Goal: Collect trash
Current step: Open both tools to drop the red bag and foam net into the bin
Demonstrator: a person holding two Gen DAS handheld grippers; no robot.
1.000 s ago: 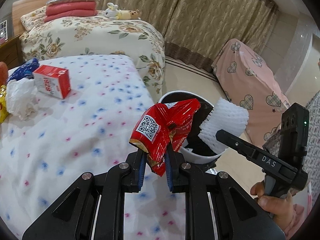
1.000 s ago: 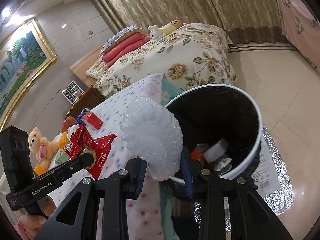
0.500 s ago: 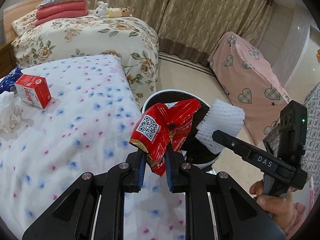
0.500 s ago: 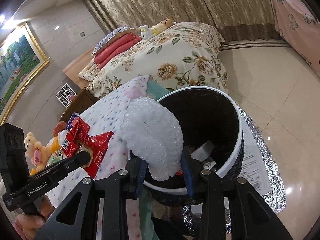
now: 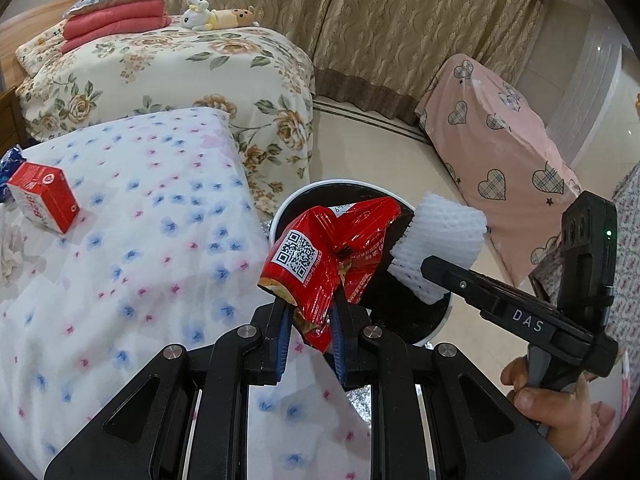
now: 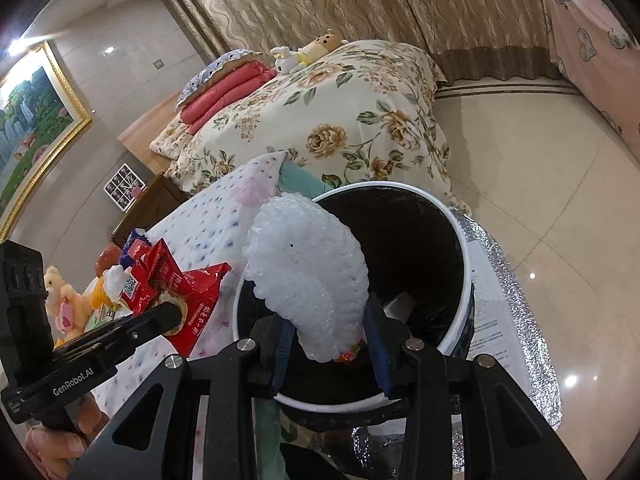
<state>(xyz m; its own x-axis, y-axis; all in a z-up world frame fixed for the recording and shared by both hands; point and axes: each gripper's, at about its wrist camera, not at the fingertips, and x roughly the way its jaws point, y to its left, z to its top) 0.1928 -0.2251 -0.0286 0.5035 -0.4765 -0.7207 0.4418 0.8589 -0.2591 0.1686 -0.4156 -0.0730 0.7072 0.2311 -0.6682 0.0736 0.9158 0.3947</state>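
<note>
Bedroom, flowered bedspread; my left tongs pinching red wrapper, right tongs pinching foam net, bin at 12 o'clock

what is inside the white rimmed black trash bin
In the white-rimmed black trash bin, a pale flat scrap and a bit of orange-red wrapper show. The white foam fruit net covers the rest.

Left gripper all matte black, silver screws along its linkage bars, blue pads inside the fingers; right gripper built the same, "DAS" printed white on its side, green light glowing, bare fingers and pink sleeve just beneath
</note>
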